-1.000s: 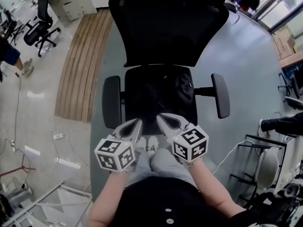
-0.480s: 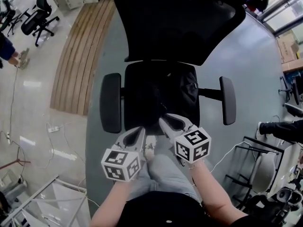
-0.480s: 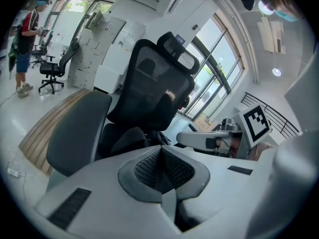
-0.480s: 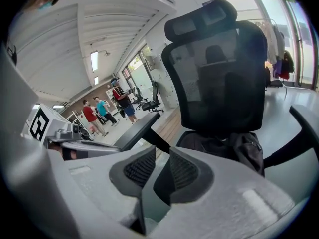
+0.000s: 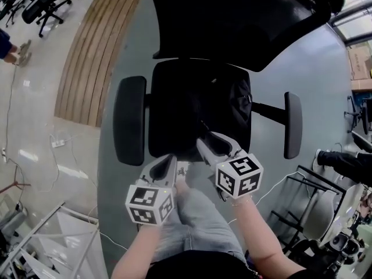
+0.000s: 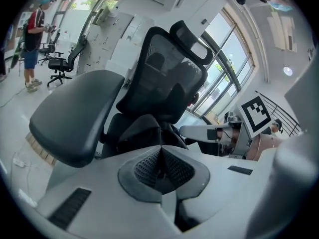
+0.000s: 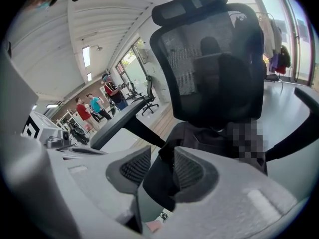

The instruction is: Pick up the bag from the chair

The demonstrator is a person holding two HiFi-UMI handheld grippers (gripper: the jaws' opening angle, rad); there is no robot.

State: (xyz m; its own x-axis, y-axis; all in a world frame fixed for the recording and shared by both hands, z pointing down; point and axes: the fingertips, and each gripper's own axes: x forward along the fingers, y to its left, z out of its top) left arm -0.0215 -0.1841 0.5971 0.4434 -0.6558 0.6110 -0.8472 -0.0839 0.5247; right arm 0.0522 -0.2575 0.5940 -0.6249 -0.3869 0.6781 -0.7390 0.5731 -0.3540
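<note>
A black bag (image 5: 233, 104) lies on the right half of the black office chair's seat (image 5: 174, 112); it also shows in the right gripper view as a dark bag (image 7: 209, 136) under the mesh backrest. My left gripper (image 5: 170, 159) hovers at the seat's front edge, its pads pressed together with nothing between them (image 6: 160, 156). My right gripper (image 5: 204, 142) is over the front edge of the seat, just short of the bag. Its jaws have just been opening and stand apart (image 7: 162, 166); only the dark seat and bag show through the gap, untouched.
The chair's armrests (image 5: 129, 120) (image 5: 292, 125) flank the seat and the tall backrest (image 5: 232, 16) rises behind. A wooden floor strip (image 5: 87, 45) and cables (image 5: 55, 143) lie to the left, a metal rack (image 5: 317, 211) to the right. The person's legs (image 5: 195, 214) are below the grippers.
Both grippers have sunk toward the seat's front edge and the chair looms larger. The right gripper's jaws, closed before, now stand apart. The left jaws stay closed.
</note>
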